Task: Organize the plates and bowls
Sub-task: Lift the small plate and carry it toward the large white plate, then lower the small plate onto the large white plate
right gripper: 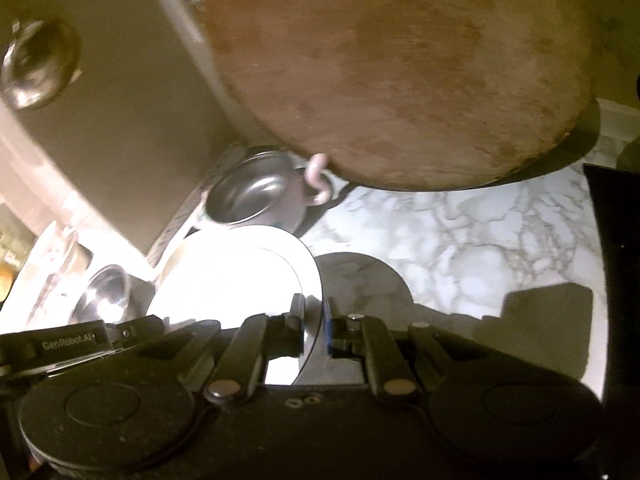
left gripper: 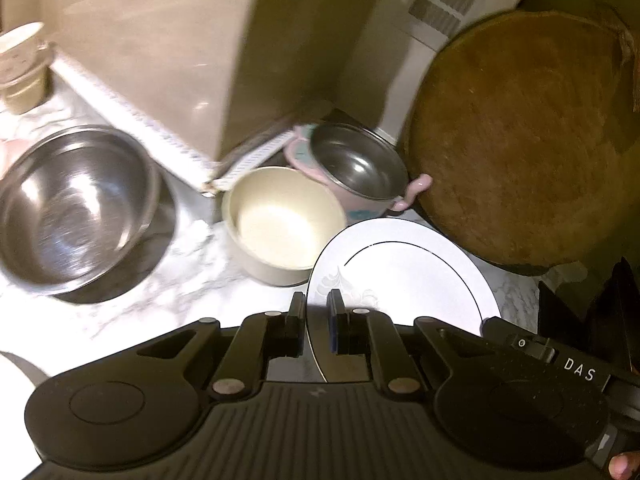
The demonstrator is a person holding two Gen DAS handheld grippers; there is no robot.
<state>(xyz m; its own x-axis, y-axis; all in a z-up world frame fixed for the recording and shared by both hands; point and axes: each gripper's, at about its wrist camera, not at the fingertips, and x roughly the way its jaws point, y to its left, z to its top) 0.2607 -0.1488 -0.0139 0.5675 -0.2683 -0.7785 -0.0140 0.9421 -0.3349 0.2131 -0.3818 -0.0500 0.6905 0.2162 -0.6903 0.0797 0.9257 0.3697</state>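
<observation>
A white plate (left gripper: pixel 404 276) with a thin dark ring is held above the marble counter by both grippers. My left gripper (left gripper: pixel 316 312) is shut on its left rim. My right gripper (right gripper: pixel 314 316) is shut on the opposite rim of the same plate (right gripper: pixel 236 276). Beyond it stand a cream bowl (left gripper: pixel 284 220), a large steel bowl (left gripper: pixel 76 208) at the left, and a pink-handled steel bowl (left gripper: pixel 356 164), which also shows in the right wrist view (right gripper: pixel 256 188).
A big round wooden board (left gripper: pixel 520 140) leans at the back right, also filling the right wrist view (right gripper: pixel 400 68). A beige wall corner (left gripper: pixel 160 40) stands behind the bowls. Stacked cups (left gripper: pixel 22 68) sit far left. Marble counter (right gripper: pixel 460 248) shows on the right.
</observation>
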